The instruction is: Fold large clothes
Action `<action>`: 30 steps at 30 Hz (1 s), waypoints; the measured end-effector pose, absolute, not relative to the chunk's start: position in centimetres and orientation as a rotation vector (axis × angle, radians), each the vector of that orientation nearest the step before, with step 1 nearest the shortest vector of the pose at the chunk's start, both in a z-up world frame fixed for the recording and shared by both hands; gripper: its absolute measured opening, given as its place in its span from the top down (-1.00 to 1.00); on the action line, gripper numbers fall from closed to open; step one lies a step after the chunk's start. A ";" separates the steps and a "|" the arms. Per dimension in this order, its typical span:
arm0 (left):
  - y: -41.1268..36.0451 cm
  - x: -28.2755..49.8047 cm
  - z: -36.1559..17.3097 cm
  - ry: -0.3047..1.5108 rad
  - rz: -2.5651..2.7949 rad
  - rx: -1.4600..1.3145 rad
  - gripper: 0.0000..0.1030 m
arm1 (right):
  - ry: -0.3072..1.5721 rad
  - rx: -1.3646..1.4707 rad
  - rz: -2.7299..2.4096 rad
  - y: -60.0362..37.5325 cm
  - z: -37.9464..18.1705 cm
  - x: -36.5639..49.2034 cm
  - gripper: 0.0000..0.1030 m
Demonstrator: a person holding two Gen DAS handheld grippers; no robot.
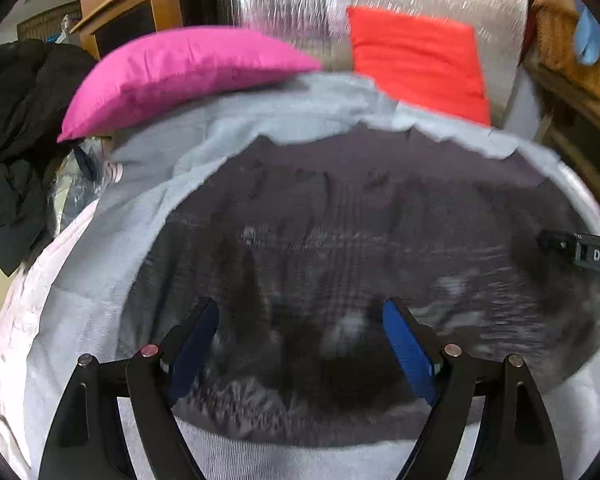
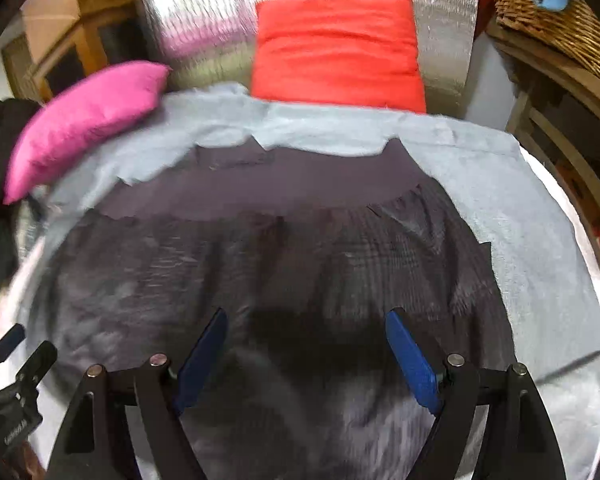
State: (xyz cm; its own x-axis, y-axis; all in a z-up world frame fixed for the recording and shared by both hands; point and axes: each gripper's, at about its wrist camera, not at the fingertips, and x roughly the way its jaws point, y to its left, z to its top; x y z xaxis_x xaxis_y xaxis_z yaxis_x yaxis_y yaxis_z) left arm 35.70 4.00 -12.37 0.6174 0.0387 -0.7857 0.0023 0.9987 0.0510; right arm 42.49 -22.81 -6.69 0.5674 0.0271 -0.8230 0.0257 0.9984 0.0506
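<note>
Both grippers, left [image 1: 300,344] and right [image 2: 306,354], gape empty above the dark skirt [image 2: 260,272], waistband toward the red cushion [image 2: 336,52].

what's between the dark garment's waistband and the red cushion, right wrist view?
Only a strip of the light grey blanket: it runs from the dark garment at its waistband up to the red cushion. The right wrist view shows this.

My left tool [image 1: 300,344] hangs over the dark grey garment [image 1: 340,260] with its blue pads [image 1: 410,352] spread wide and nothing between them. The garment lies flat on a pale blue blanket [image 1: 112,264]. Beyond it sit a pink cushion [image 1: 172,76] and a red cushion [image 1: 416,60]. My right tool [image 1: 580,252] pokes in from the right edge.
</note>
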 end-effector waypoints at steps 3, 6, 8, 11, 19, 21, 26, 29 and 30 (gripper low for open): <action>4.2 36.6 -14.4 0.960 0.022 0.057 -0.68 | 1.066 0.011 -0.016 -22.5 -9.9 43.9 -0.69; 3.8 36.5 -14.9 0.954 0.030 0.099 -0.72 | 1.068 -0.033 -0.037 -21.8 -10.5 44.1 -0.72; 3.7 36.5 -14.8 0.956 0.033 0.098 -0.72 | 1.086 -0.038 -0.039 -21.8 -10.5 44.4 -0.72; 4.0 36.0 -14.1 0.956 0.030 0.082 -0.72 | 1.064 -0.024 -0.046 -21.9 -9.4 43.7 -0.72; 5.0 32.3 -11.1 0.869 0.034 0.095 -0.72 | 0.957 -0.004 0.058 -20.8 -7.2 36.2 -0.72; 5.5 31.7 -11.1 0.857 0.047 0.082 -0.72 | 0.951 -0.026 0.053 -20.5 -7.9 35.3 -0.72; 5.6 32.7 -14.7 0.951 0.034 0.117 -0.73 | 0.990 -0.031 0.041 -20.5 -10.9 34.8 -0.75; 5.5 32.4 -13.2 0.950 0.032 0.110 -0.73 | 0.985 -0.009 0.035 -20.7 -10.4 34.6 -0.74; 5.7 31.8 -12.3 0.921 0.016 0.088 -0.73 | 0.969 0.013 0.038 -21.0 -9.8 34.1 -0.74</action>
State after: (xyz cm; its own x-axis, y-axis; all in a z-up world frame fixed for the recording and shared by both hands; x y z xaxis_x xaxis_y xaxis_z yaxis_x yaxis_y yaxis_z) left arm 31.81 5.71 -12.30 0.6048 0.0516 -0.7947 0.0235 0.9963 0.0825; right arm 34.12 -21.00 -9.76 0.5655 0.0375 -0.8239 -0.0263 0.9993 0.0275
